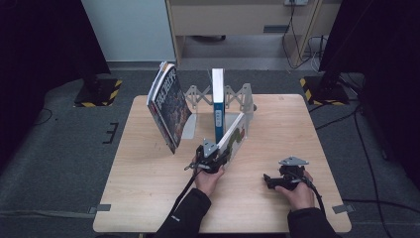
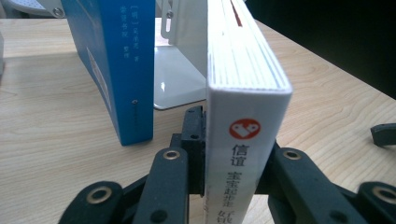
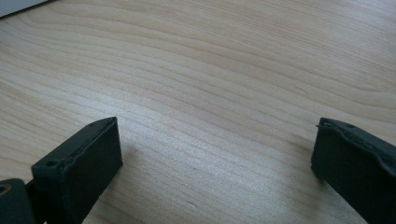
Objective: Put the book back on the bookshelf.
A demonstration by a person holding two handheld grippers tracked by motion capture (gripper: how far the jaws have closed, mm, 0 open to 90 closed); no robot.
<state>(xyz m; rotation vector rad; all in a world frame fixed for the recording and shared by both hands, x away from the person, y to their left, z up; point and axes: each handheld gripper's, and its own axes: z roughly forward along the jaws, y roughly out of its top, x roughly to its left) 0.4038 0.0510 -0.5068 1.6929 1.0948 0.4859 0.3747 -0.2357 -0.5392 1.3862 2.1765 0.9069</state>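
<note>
White book (image 2: 243, 154) was found clamped at its spine in the left hand-held gripper (image 1: 212, 157), leaning beside the blue book (image 1: 218, 106) in the rack (image 1: 237, 96), not yet upright. Right hand-held gripper (image 1: 285, 179) was held apart, idle on the surface (image 1: 148, 188).

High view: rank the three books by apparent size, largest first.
1. Dark-covered book, leaning at left, cover facing the camera.
2. White book, tilted, held in the left gripper.
3. Blue book, upright and edge-on, so it shows least area.
Orientation differs, so true sizes stay unsure.
</note>
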